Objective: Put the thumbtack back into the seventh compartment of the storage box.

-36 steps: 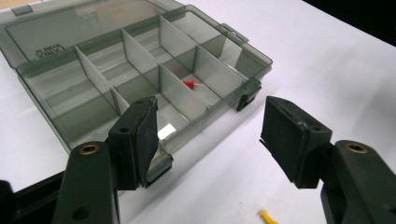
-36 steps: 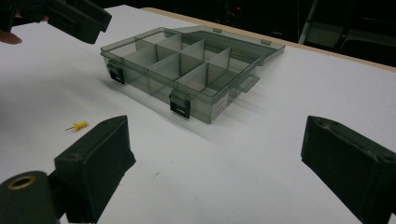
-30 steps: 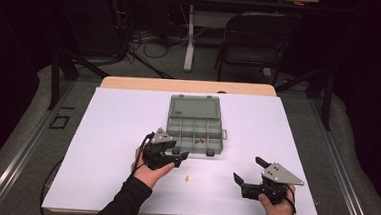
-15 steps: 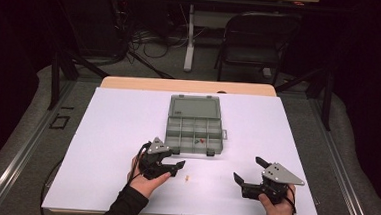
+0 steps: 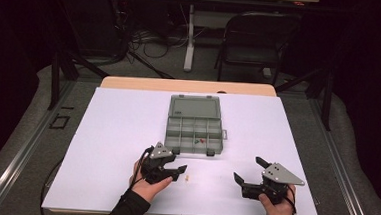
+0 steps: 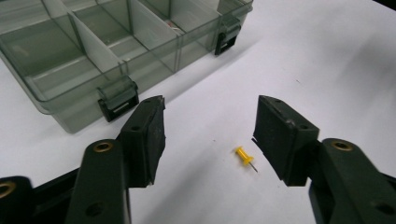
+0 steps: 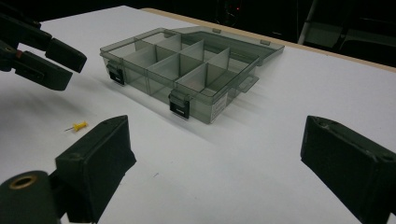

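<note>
A small yellow pushpin (image 6: 245,156) lies on the white table, also visible as a pushpin (image 5: 187,177) just right of my left gripper (image 5: 178,171). In the left gripper view the left gripper (image 6: 210,135) hovers low over it with its jaws apart; they have just been closing. The pin sits between them, close to the right-hand jaw, untouched. A grey clear compartment box (image 5: 195,128) stands with its lid folded back behind the pin. My right gripper (image 5: 249,169) rests wide open and holds nothing near the front right; the right gripper (image 7: 219,163) looks toward the box (image 7: 187,70) and the pushpin (image 7: 80,125).
A few small red and green bits (image 5: 199,139) lie in one box compartment. The box latches (image 6: 116,98) face the left gripper. The white table (image 5: 117,128) is bare at left; its front edge runs just below both hands. A chair (image 5: 255,41) stands beyond the table.
The left gripper has drawn back from the box's front edge toward the person and sunk lower, ending beside the pushpin. The right gripper has stayed put.
</note>
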Motion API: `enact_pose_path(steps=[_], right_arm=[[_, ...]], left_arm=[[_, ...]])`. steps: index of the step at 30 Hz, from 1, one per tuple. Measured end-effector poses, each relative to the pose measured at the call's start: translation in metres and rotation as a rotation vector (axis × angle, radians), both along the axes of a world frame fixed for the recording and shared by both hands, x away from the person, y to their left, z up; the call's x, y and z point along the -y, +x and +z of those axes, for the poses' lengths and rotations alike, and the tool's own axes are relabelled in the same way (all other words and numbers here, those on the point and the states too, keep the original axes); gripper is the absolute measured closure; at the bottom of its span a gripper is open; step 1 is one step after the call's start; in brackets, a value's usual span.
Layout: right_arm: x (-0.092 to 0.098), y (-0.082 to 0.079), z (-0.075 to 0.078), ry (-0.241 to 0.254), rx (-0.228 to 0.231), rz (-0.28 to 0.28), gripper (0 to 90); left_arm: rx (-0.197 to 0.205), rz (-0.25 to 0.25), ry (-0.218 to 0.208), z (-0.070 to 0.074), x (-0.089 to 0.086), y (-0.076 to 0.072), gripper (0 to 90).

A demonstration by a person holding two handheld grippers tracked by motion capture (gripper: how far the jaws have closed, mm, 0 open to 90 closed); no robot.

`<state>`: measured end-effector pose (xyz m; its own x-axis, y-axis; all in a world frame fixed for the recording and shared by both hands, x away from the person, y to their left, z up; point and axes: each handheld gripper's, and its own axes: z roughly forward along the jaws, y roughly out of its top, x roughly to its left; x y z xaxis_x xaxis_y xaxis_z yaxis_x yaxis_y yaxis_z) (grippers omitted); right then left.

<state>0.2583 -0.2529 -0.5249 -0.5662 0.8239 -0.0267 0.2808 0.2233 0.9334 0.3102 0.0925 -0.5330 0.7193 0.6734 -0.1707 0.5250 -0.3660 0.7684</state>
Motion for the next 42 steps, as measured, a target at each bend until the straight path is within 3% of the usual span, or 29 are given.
enact_pose_path(steps=[19,42], right_arm=[[0.0,0.0,0.0,-0.001,0.002,0.001,8.5],[0.001,0.0,0.0,-0.003,0.0,0.002,8.6]], left_arm=[[-0.048,-0.033,0.027,-0.017,0.016,-0.011,57.2],[-0.057,-0.049,0.071,-0.028,0.027,-0.016,69.0]])
